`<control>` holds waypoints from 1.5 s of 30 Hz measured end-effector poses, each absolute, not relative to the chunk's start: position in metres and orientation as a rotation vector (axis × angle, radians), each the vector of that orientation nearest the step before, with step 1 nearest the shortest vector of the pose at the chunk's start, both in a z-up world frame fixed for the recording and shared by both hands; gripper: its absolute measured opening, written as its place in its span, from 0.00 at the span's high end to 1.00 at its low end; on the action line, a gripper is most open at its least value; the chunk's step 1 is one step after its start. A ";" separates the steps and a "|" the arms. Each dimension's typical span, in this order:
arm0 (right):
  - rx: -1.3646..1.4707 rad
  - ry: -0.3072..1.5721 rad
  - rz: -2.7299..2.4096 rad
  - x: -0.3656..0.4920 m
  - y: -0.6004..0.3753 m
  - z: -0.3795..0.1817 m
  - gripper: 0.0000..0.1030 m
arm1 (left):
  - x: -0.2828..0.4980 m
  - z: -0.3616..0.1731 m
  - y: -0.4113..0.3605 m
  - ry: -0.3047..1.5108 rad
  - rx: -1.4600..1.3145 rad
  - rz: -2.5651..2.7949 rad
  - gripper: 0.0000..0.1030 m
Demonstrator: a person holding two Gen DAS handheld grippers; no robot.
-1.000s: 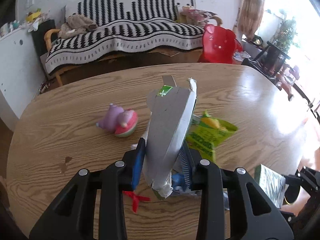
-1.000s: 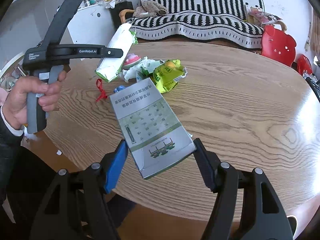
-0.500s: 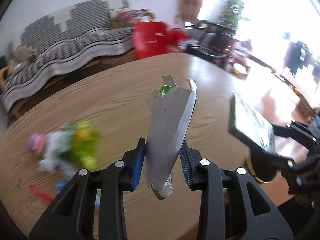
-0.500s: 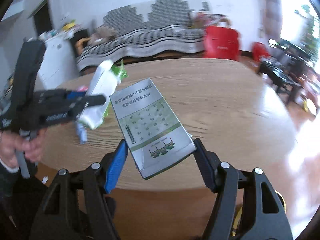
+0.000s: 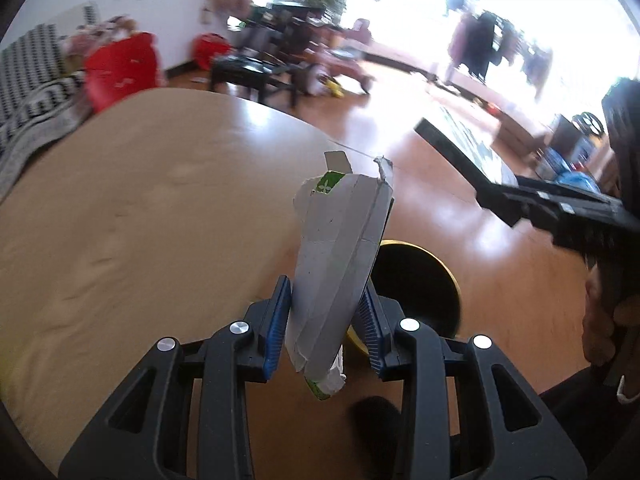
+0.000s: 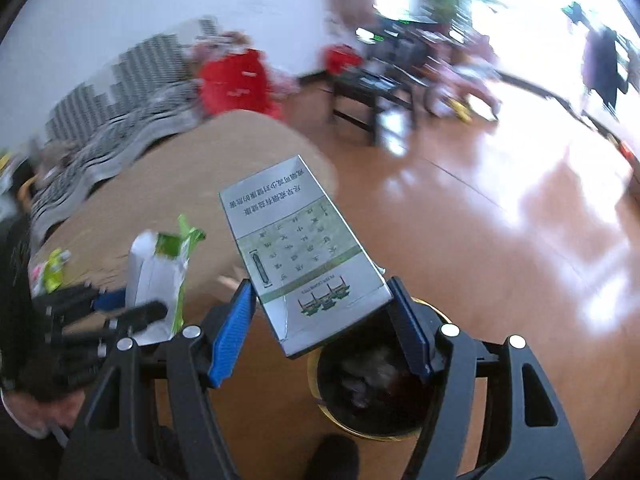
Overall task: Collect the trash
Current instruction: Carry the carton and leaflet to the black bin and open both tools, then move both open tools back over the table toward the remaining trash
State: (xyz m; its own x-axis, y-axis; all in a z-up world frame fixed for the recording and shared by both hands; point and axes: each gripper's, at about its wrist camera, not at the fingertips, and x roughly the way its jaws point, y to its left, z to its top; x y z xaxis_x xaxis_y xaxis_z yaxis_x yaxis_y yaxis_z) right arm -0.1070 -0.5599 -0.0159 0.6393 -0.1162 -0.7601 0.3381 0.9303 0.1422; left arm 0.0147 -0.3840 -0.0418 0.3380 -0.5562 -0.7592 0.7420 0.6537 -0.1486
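Fingers of my left gripper (image 5: 324, 332) clamp a crushed carton (image 5: 340, 256); right gripper (image 6: 320, 336) clamps a flat printed box (image 6: 304, 256). Bin (image 6: 372, 384) sits lower centre on the floor. Risk: frames are blurred, releasing off-centre drops trash beside the rim.

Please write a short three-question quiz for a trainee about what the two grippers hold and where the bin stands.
1. True or false: the left gripper is shut on a crushed grey-and-green carton.
2. What does the right gripper hold?
A. a red clip
B. a flat grey-green printed cardboard box
C. a yellow-green snack bag
3. Fill in: the black, gold-rimmed round bin stands on the ____, beside the wooden table.

Key: 1 true; 2 B; 3 floor.
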 end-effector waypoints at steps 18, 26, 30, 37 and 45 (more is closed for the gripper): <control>0.570 1.122 -0.482 -0.116 -0.642 -0.101 0.36 | 0.003 -0.140 -0.503 1.066 0.343 -0.968 0.67; 0.555 1.120 -0.492 -0.115 -0.645 -0.097 0.35 | 0.009 -0.136 -0.506 1.058 0.341 -0.999 0.65; 0.552 1.115 -0.509 -0.112 -0.644 -0.093 0.21 | 0.007 -0.132 -0.504 1.034 0.323 -0.998 0.26; 0.559 1.106 -0.494 -0.109 -0.641 -0.088 0.16 | 0.010 -0.121 -0.493 1.018 0.293 -0.981 0.15; 0.556 0.958 -0.361 -0.079 -0.578 -0.034 0.11 | 0.018 -0.068 -0.415 0.941 0.357 -0.835 0.08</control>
